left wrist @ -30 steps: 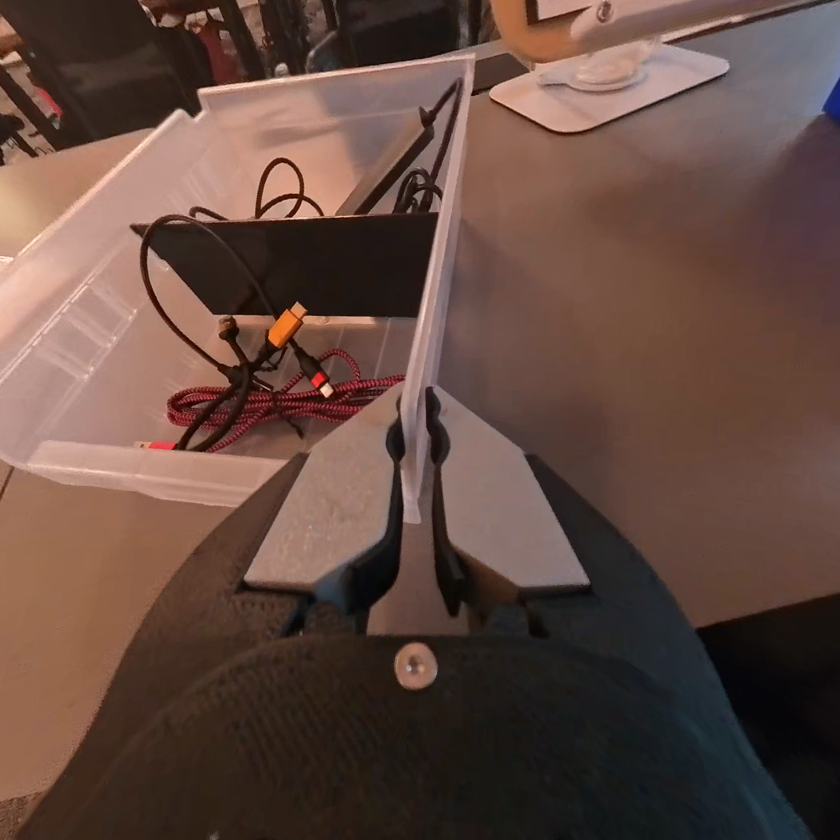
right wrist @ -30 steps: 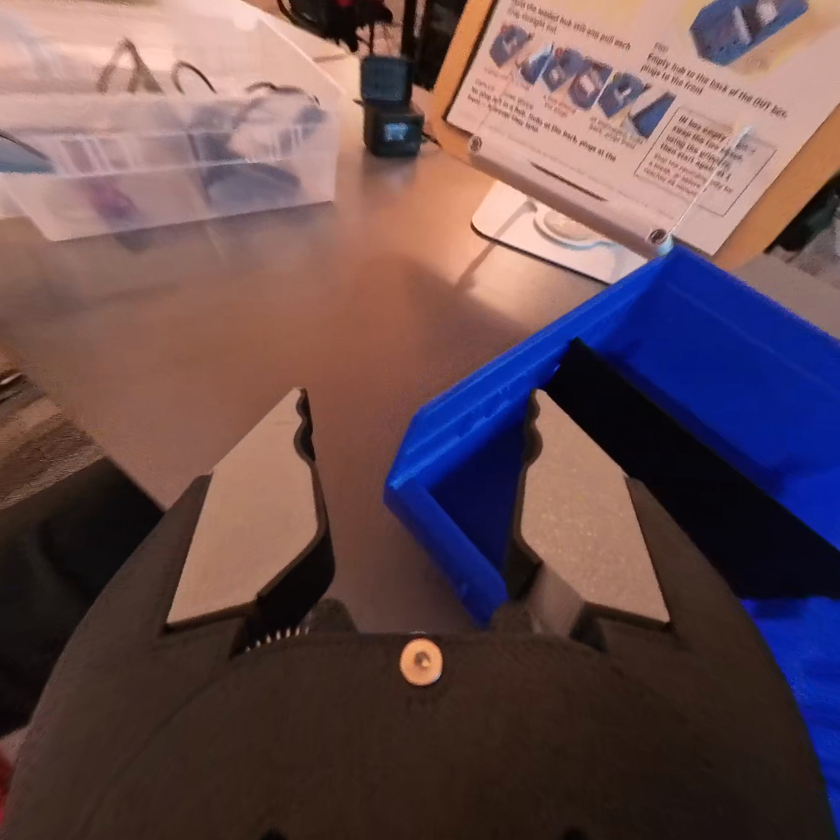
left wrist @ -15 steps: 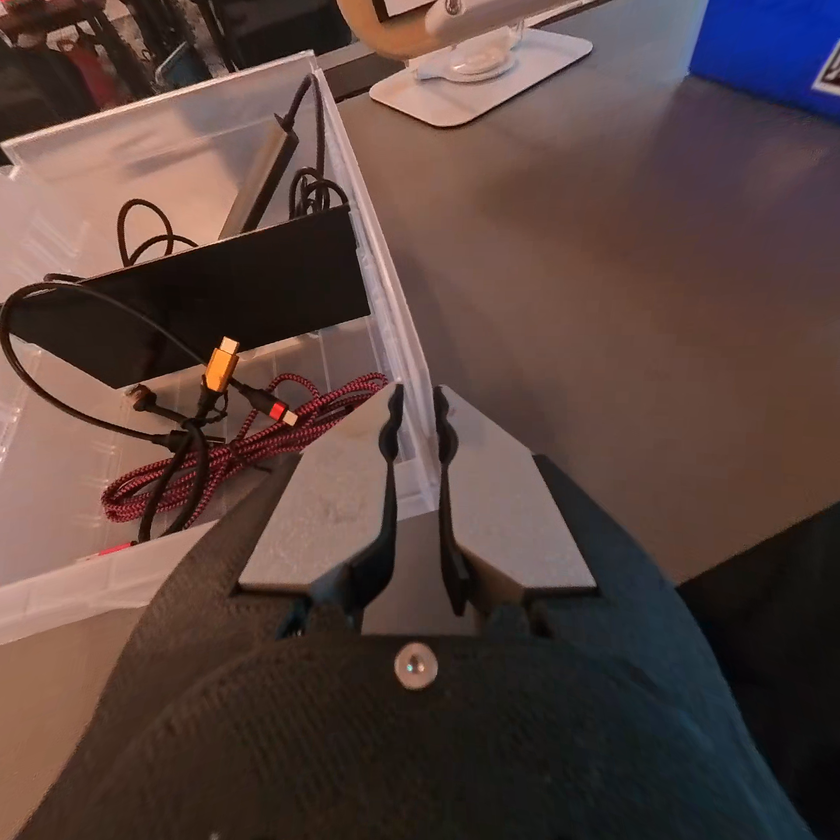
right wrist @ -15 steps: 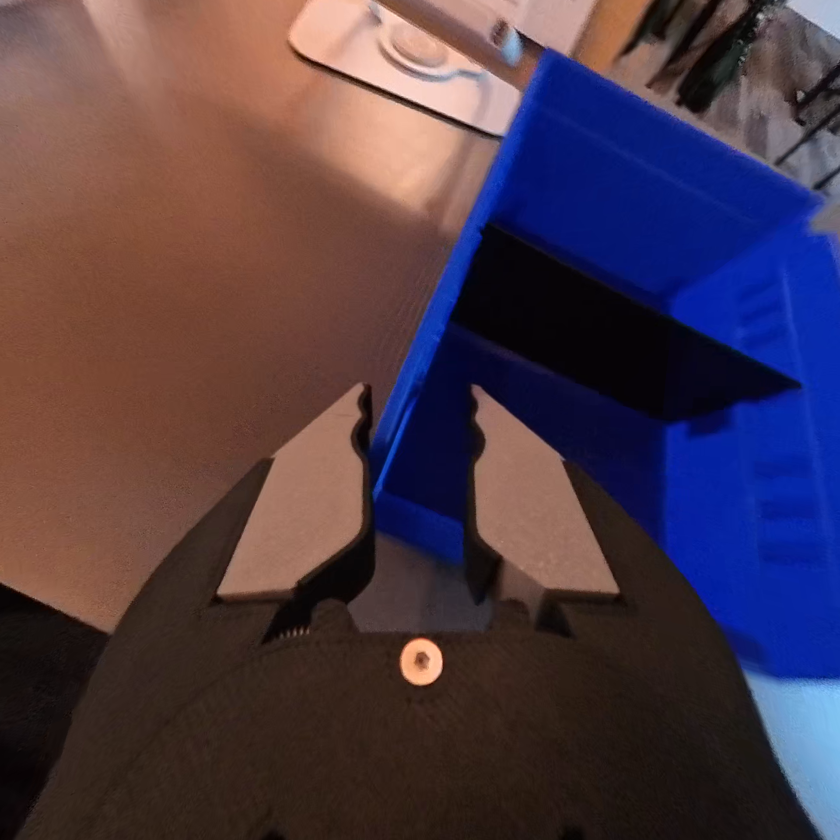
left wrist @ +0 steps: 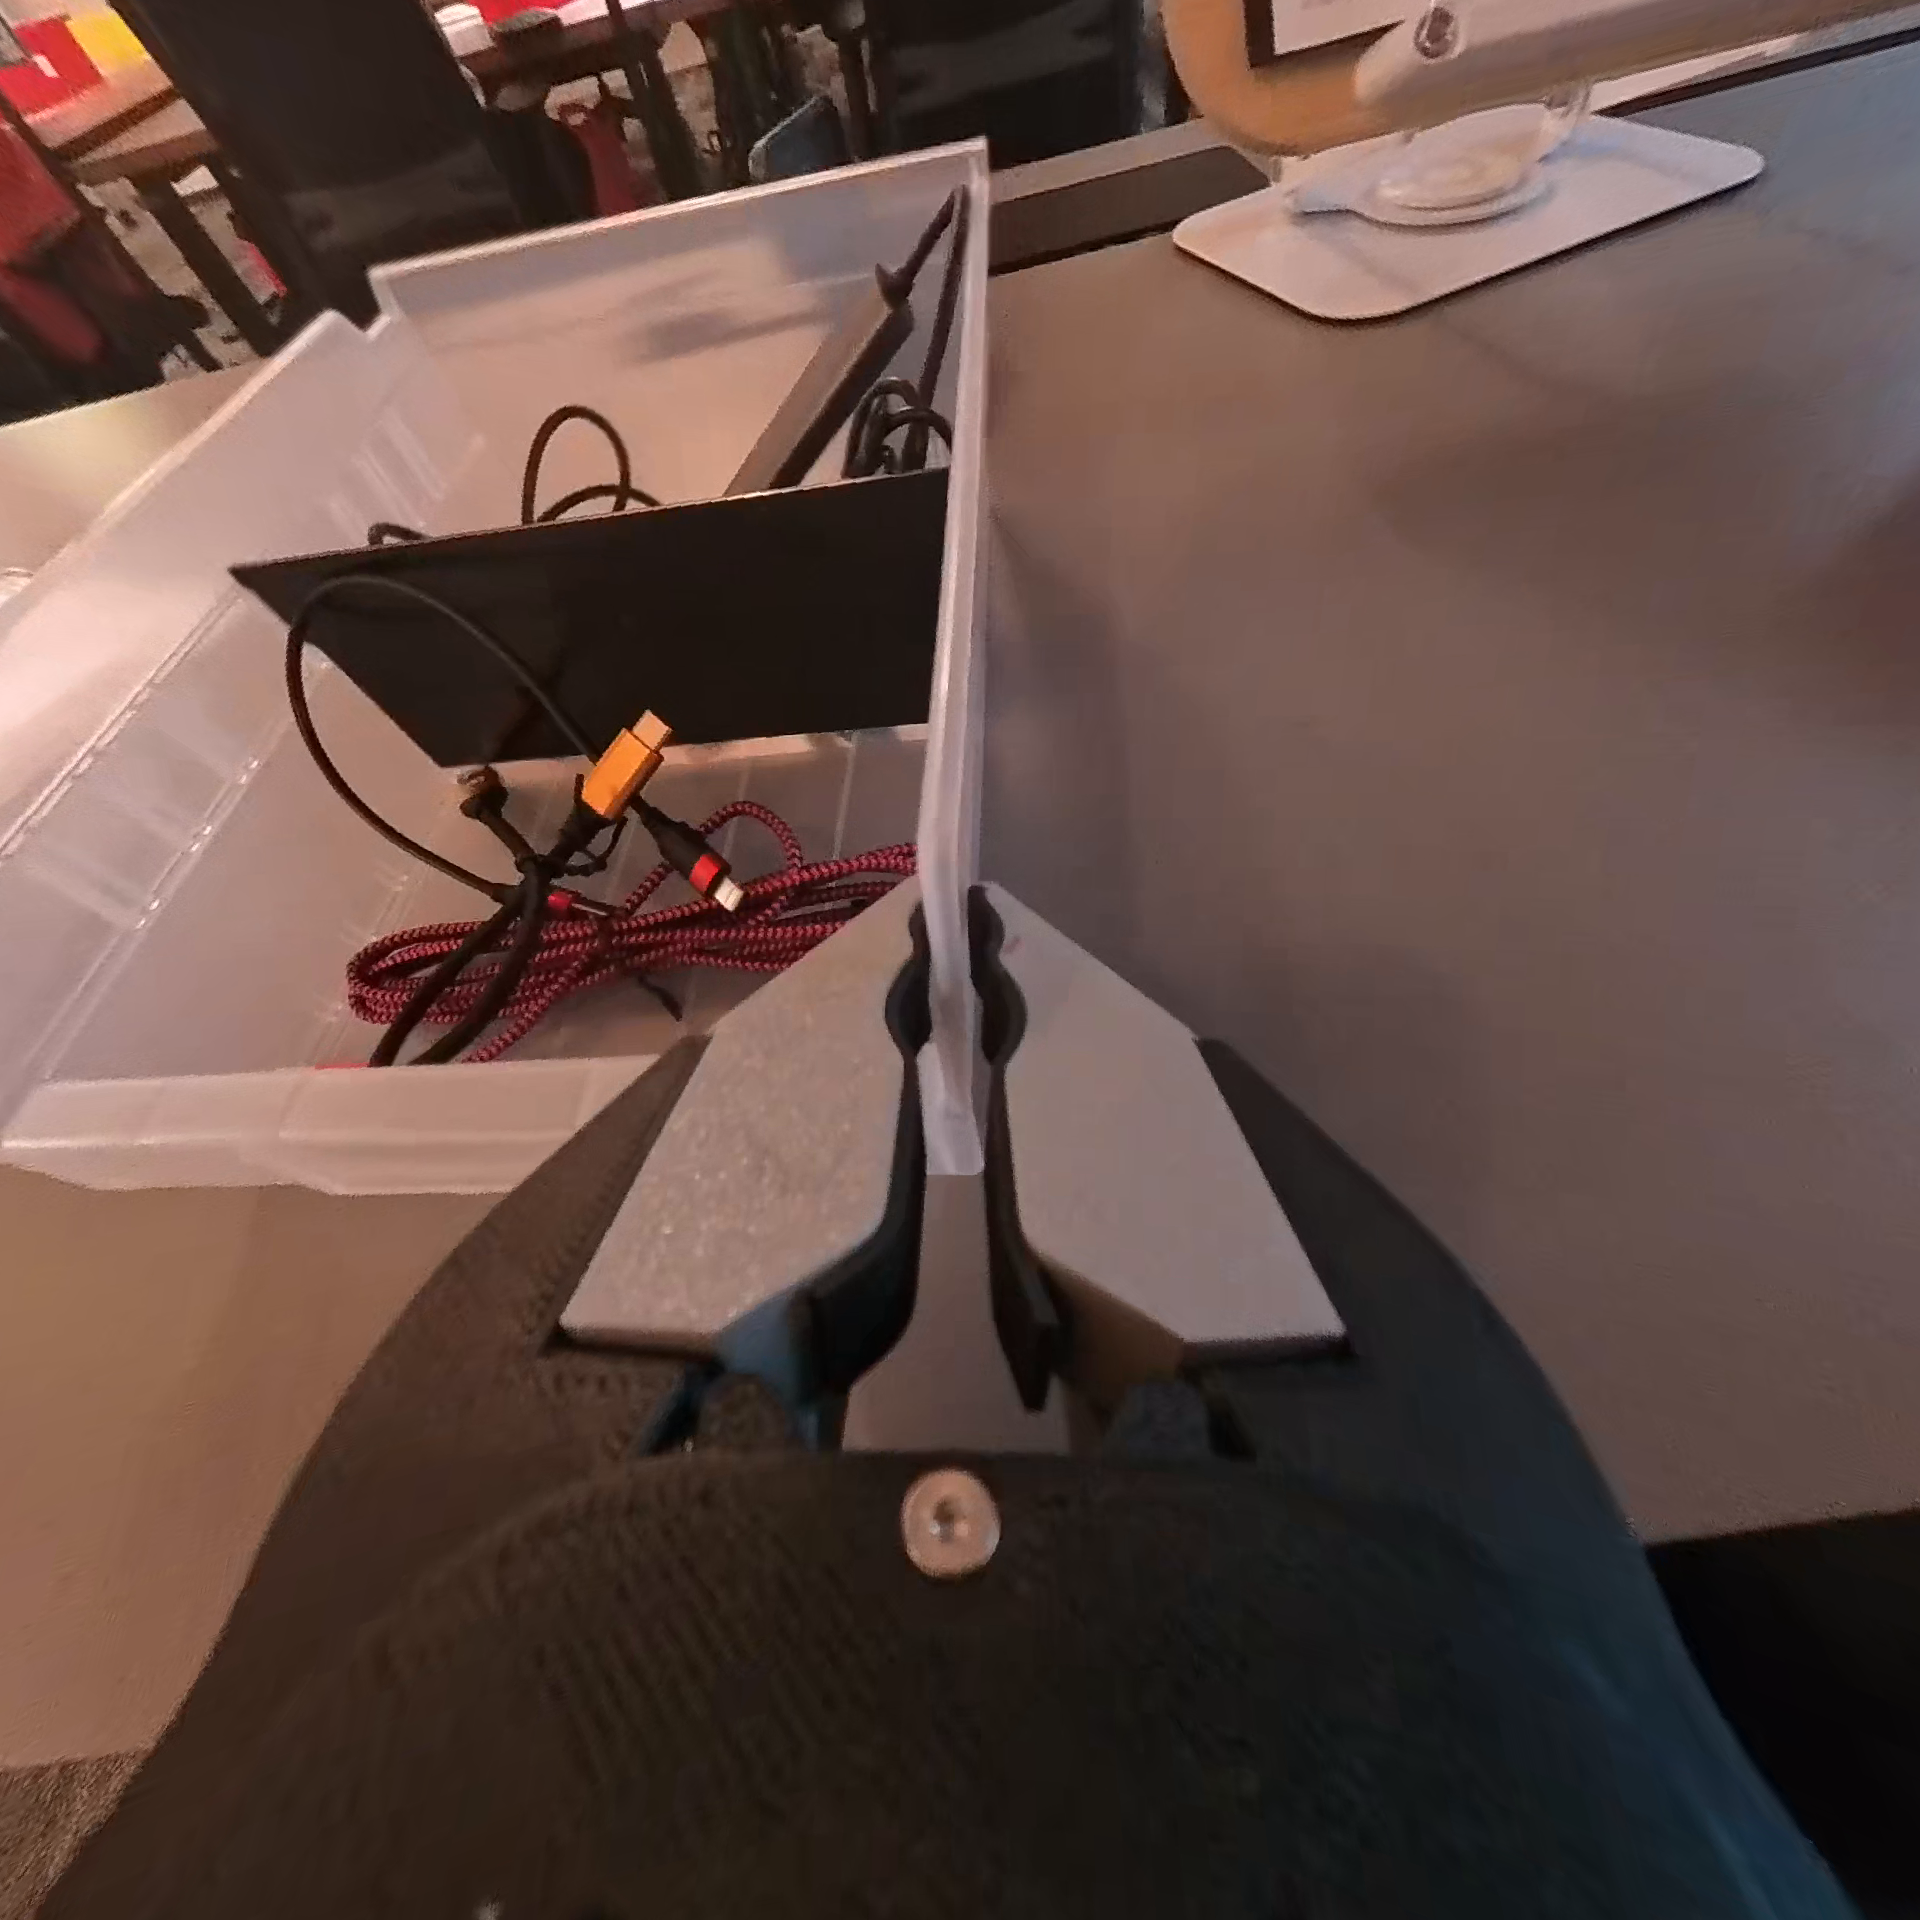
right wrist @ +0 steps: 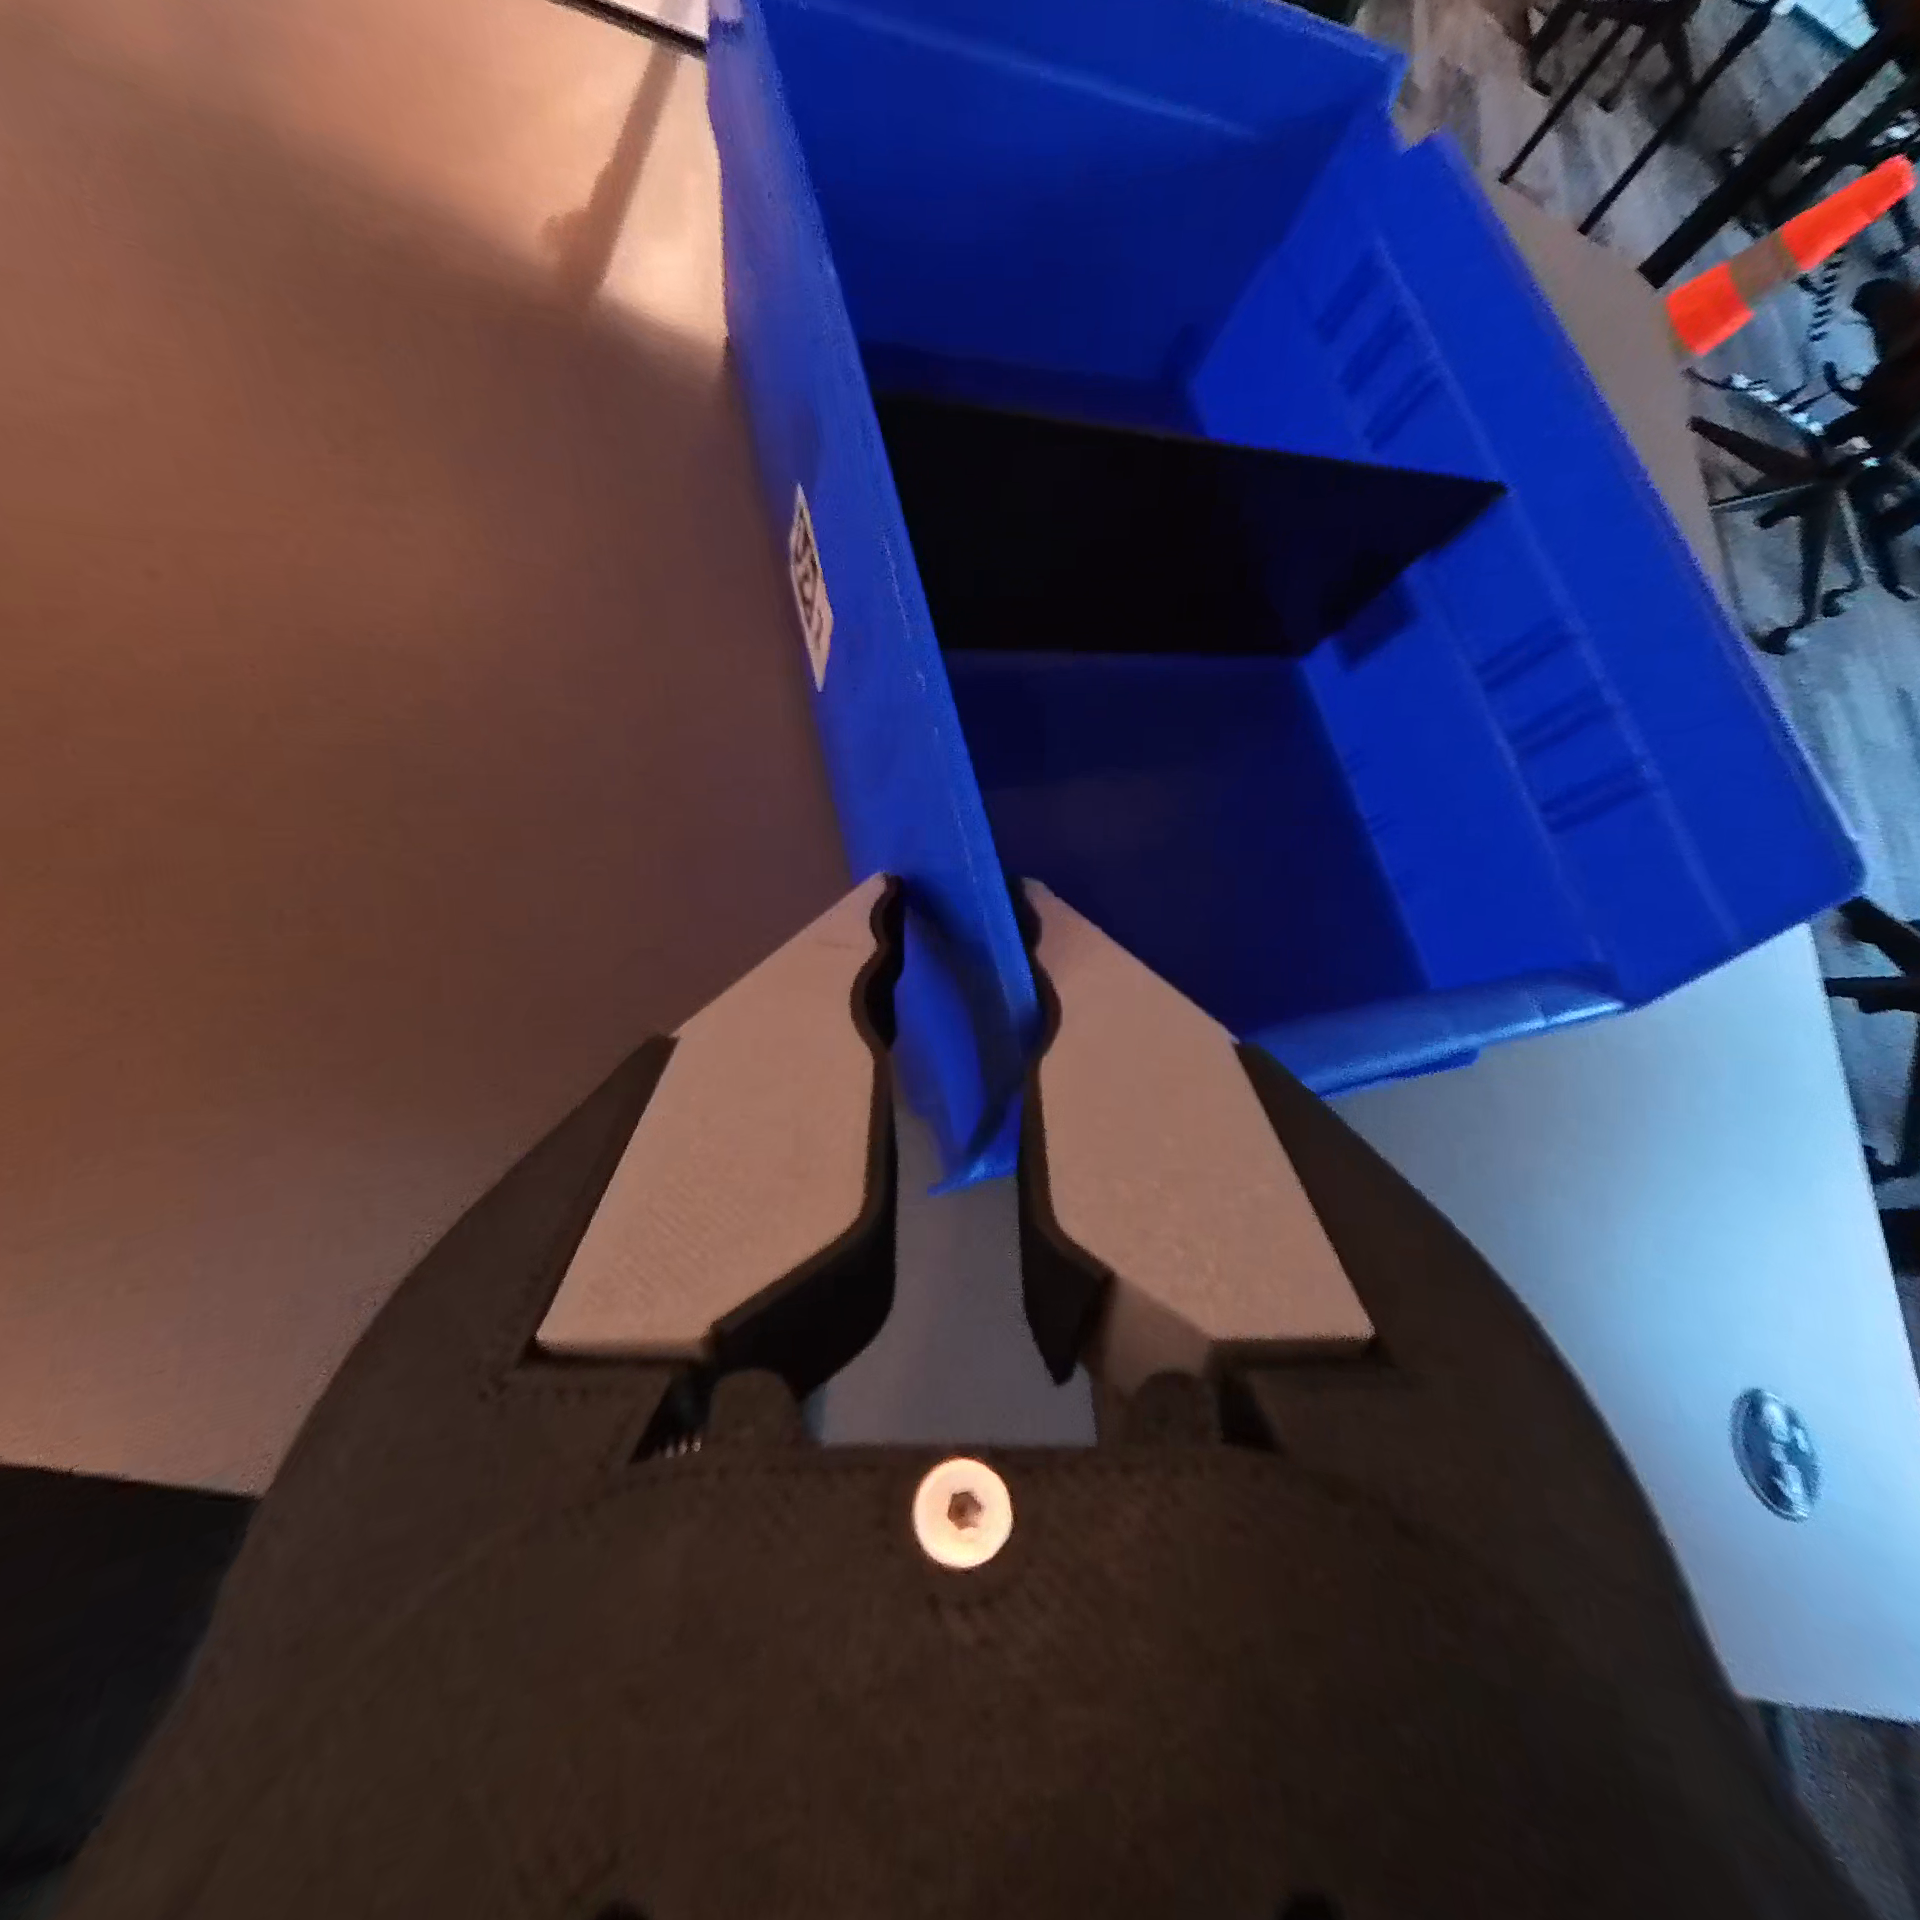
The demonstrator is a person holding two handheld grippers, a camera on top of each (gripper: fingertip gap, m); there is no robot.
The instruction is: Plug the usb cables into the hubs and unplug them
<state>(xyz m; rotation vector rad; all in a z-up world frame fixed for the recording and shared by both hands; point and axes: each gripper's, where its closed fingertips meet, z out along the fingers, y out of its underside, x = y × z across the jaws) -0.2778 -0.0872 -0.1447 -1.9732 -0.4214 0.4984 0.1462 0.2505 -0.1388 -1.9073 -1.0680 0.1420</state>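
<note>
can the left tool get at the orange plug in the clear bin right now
Probably not as things stand: the left tool is shut on the clear bin's near right wall. The orange plug lies uncovered inside, with nothing over it, so letting go first would likely free the way.

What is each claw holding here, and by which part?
Left claw is shut on the clear bin, pinching its right side wall at the near corner. Right claw pinches the blue bin at its left wall's near corner.

Dim warm light; grey table, chairs behind.
</note>
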